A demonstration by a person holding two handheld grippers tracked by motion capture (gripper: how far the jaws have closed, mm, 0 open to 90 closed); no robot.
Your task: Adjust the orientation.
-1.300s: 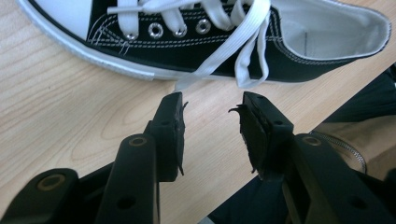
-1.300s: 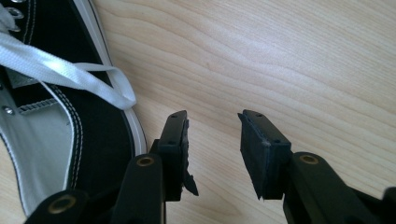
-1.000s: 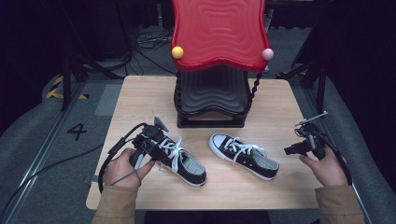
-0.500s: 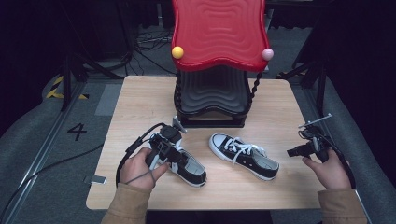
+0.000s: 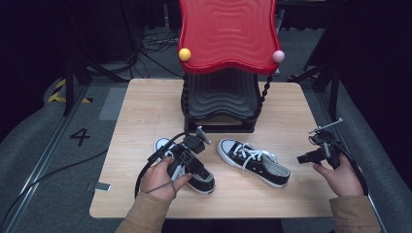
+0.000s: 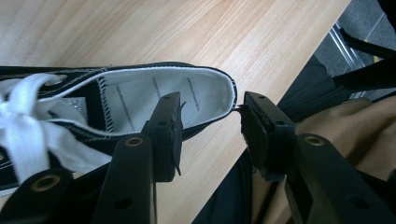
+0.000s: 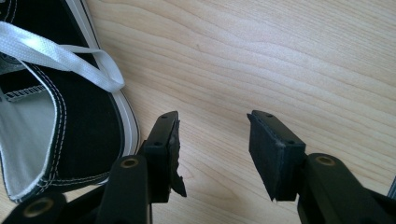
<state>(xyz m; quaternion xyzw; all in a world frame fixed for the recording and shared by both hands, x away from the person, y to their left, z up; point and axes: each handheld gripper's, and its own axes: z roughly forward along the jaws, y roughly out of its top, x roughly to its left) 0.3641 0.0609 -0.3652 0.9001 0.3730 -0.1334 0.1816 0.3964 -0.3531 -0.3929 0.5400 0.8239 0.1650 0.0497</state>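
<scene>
Left gripper [image 5: 190,154] is over the left shoe [image 5: 203,180], near the table's [image 5: 145,107] near edge. Its jaws stand apart and straddle the heel collar [image 6: 229,95], one inside the opening, one outside: judged a set-up for gripping the heel. Right gripper [image 5: 305,158] waits at the right, jaws apart and empty, just beside the right shoe [image 5: 252,162]. A red-topped rack [image 5: 228,34] stands at the far side.

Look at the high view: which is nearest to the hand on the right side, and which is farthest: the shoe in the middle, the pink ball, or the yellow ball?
From the right gripper:
1. The middle shoe, just to its left on the table.
2. The pink ball, up at the red rack's right corner.
3. The yellow ball, at the rack's left corner, farthest.
</scene>
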